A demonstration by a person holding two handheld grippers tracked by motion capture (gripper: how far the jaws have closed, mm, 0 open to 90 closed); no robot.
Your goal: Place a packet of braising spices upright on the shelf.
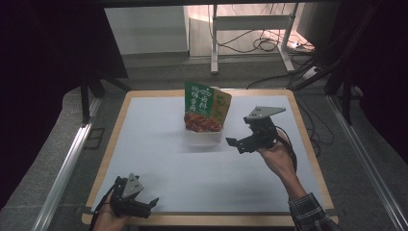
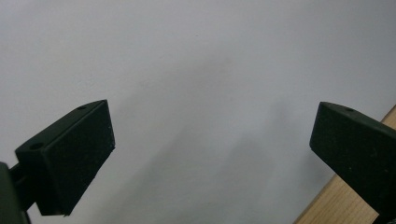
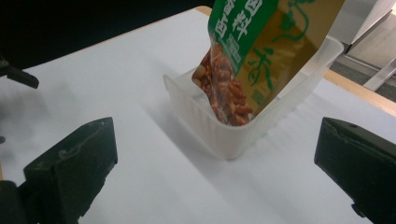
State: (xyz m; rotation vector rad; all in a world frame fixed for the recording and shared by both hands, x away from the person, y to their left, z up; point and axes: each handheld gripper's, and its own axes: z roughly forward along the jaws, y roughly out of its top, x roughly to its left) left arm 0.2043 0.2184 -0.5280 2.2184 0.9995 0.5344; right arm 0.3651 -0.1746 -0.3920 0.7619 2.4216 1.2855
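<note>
Green-and-gold printed snack pouch (image 1: 207, 108) first, though the order runs from large to small. Broad wooden table with a white sheet cover (image 1: 159, 159): bare but for one cluster toward the far middle. Translucent white plastic tub (image 3: 233, 135): upright there, open-topped. Pouch standing tilted inside it, top well above the rim, leaning on the far wall. Right gripper (image 1: 239, 144): just beside the tub, aimed at it, jaws spread wide, nothing held. Left gripper (image 1: 146, 204): near the front edge, well apart, jaws likewise wide and empty. Probably the approach stage; next, likely a short advance, then closing on the pouch top or tub wall.
</note>
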